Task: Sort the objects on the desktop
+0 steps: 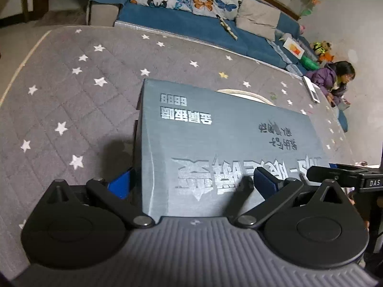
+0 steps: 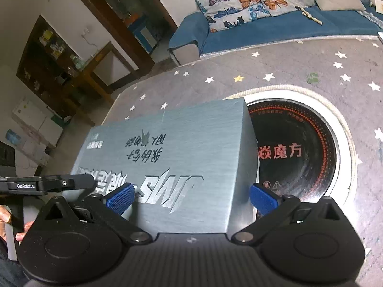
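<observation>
Here your left gripper [image 1: 191, 181] and right gripper [image 2: 191, 197] each straddle one end of the grey printed box [image 2: 167, 153], which partly covers the induction cooktop [image 2: 299, 150]; whether either clamps it, I cannot tell.

The box [image 2: 167, 153] looks like brushed-metal-finish card, slightly shiny with silver lettering. The bench [image 1: 71, 100] wears a soft quilted grey cloth with stars. The hob [image 2: 299, 148] is glossy black glass. The tongs' pads [image 2: 119, 198] are blue ribbed rubber on matt black plastic.
</observation>
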{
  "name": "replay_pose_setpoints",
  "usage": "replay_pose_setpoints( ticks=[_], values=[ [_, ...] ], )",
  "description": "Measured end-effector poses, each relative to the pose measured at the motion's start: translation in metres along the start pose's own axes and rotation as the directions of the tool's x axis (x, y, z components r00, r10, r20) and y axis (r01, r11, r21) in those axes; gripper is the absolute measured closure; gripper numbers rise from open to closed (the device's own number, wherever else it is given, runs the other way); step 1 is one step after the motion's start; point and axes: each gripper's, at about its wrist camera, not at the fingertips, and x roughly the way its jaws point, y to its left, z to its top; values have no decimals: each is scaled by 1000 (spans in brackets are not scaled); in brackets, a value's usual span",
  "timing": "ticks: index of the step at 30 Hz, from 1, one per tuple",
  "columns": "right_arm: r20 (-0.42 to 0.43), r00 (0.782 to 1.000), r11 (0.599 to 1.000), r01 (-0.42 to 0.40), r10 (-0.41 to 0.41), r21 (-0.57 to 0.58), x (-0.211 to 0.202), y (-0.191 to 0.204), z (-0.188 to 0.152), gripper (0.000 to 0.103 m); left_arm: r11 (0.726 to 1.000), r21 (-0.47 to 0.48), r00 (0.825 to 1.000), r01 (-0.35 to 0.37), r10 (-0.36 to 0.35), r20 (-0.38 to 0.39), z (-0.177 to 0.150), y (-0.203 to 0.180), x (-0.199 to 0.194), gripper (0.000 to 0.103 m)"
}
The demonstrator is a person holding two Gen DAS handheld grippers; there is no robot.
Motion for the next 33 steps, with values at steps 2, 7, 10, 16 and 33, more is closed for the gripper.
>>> replay_pose_setpoints(
  ticks=[2, 7, 10, 16, 33],
  values=[
    [0, 1000, 1000, -2, 2, 6, 4, -4, -2, 0, 1000, 17, 1000, -1, 1, 5, -2, -1, 0, 0],
    [0, 1000, 1000, -8, 8, 18, 13, -13, -5, 0, 1000, 13, 1000, 7, -7, 18, -2, 3, 0, 0],
    [1, 1000, 1000, -11, 11, 24, 18, -18, -7, 0, 999, -27, 999, 34, -34, 18, -4, 13, 2, 0],
    [2, 1000, 999, -18, 17, 37, 27, -29, -10, 0, 996, -72, 999, 53, -54, -8, -14, 26, 16, 0],
    [11, 997, 995, 78, -77, -68, 30, -5, -12, 0, 991, -127, 999, 51, -53, -10, -31, 43, 32, 0]
  ],
)
